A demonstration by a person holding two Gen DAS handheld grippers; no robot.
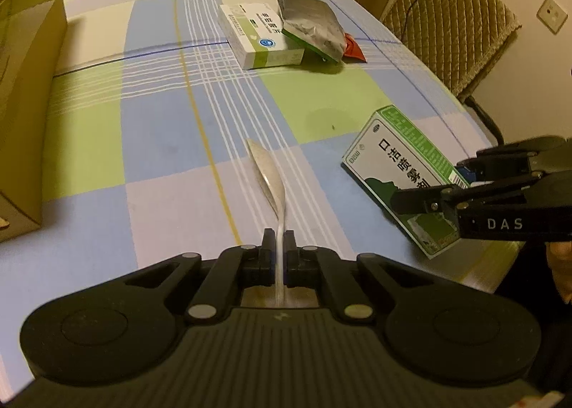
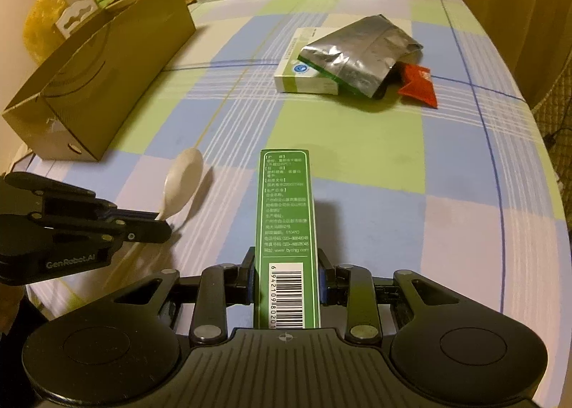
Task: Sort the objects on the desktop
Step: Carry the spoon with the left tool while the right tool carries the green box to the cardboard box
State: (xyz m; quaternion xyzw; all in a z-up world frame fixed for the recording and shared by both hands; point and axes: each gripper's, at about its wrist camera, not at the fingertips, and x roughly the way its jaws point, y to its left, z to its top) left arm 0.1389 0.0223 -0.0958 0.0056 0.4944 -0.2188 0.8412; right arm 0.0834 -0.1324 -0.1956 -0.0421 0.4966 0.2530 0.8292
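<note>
Both grippers are loaded, left gripper (image 1: 278,243) pinching the white spoon (image 1: 270,175) and right gripper (image 2: 286,275) clamping the green box (image 2: 286,215), but the white box (image 2: 304,75), foil pouch (image 2: 361,54) and red packet (image 2: 418,84) are still lying unsorted, so I'd guess roughly halfway

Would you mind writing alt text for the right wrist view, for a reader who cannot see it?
The right gripper holds a green box lengthwise between its jaws above a checked tablecloth. To its left, the left gripper holds a white spoon. Beyond lie an open cardboard box, a white box under a silver pouch, and a red packet.
</note>
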